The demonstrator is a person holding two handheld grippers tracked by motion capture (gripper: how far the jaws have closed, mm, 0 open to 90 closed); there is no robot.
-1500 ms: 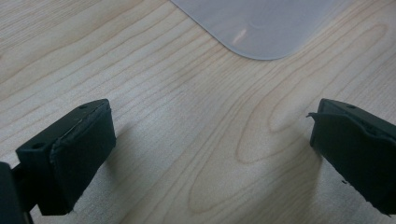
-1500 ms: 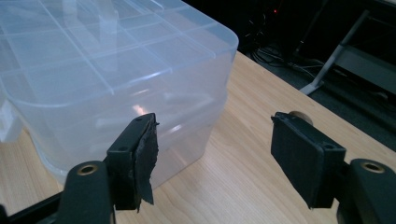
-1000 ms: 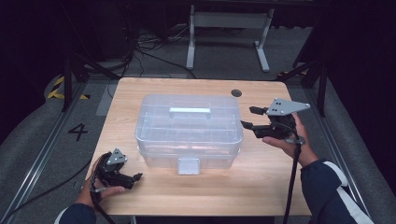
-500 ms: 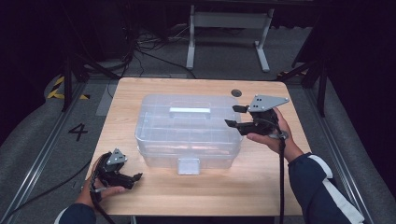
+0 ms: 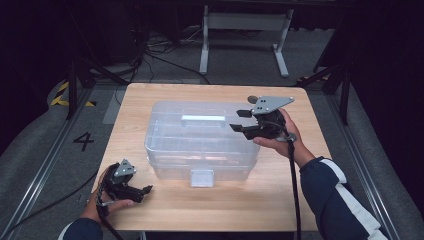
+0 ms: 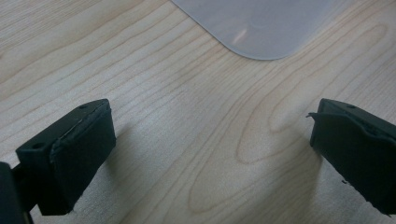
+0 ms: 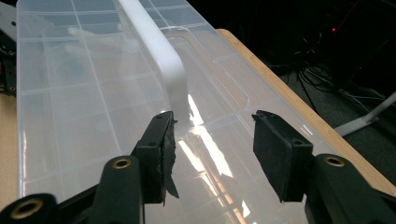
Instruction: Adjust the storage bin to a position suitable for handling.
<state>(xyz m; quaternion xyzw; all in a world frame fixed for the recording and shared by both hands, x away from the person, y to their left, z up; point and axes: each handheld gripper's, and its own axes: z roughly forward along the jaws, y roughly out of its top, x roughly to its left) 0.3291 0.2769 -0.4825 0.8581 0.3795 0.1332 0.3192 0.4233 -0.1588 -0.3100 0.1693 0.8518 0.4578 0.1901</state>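
Right tool [image 5: 243,120] wide, over box [image 5: 200,142] lid near handle [image 7: 159,51]; ungrasped. Left tool [image 5: 145,192] wide, on table [image 5: 280,195].

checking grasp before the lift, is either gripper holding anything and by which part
Nothing is held: the right gripper gapes over the clear plastic box's lid; the left gripper is open above the table.

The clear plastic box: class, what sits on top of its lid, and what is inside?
A white handle lies along the lid of the clear box. The open right gripper hovers over the lid. Contents are too blurred to tell.
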